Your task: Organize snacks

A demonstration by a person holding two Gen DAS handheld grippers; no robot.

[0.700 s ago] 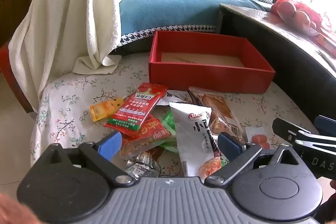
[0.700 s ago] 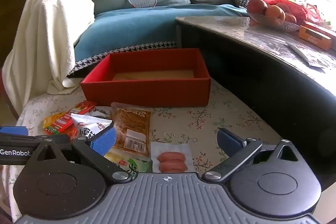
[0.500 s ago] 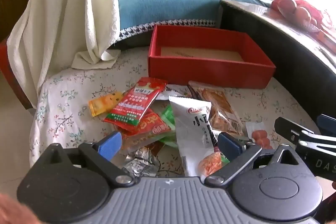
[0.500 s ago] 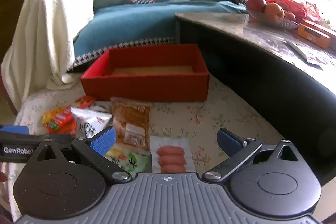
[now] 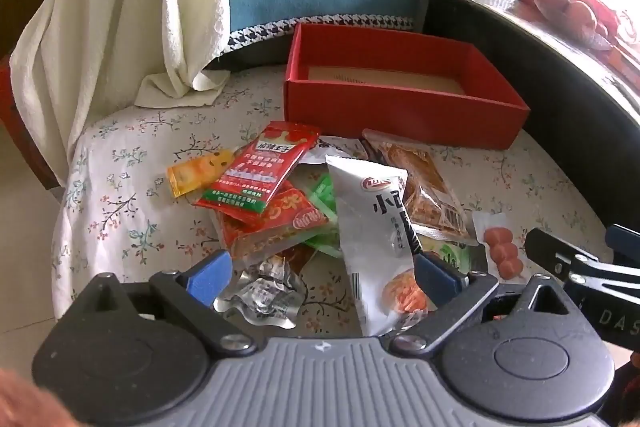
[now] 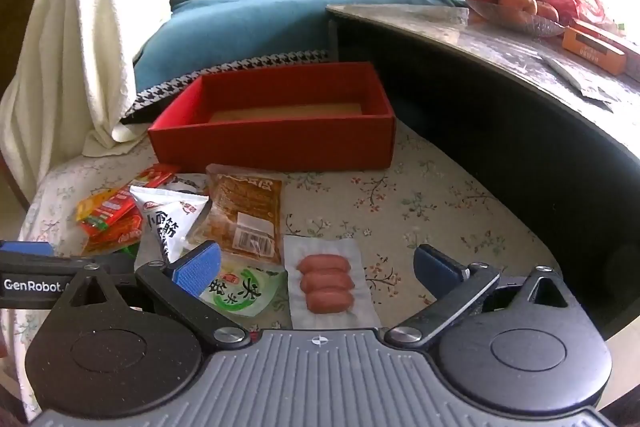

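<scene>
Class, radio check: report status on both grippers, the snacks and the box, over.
Left gripper open, over snack pile. Right gripper open, above sausage pack. Red box holds no snacks yet. Packets overlap; nothing blocks the box.

Snack pile [image 5: 320,211] before box [image 5: 400,115]; sausage pack [image 6: 326,283] right of pile.

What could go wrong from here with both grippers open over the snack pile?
1. The left gripper straddles the white packet, which overlaps other packets; closing may pinch the crumpled foil wrapper too.
2. The sausage pack lies flat between the right gripper's fingers and could slip.
3. The grippers sit close together and might collide heading to the red box.
</scene>
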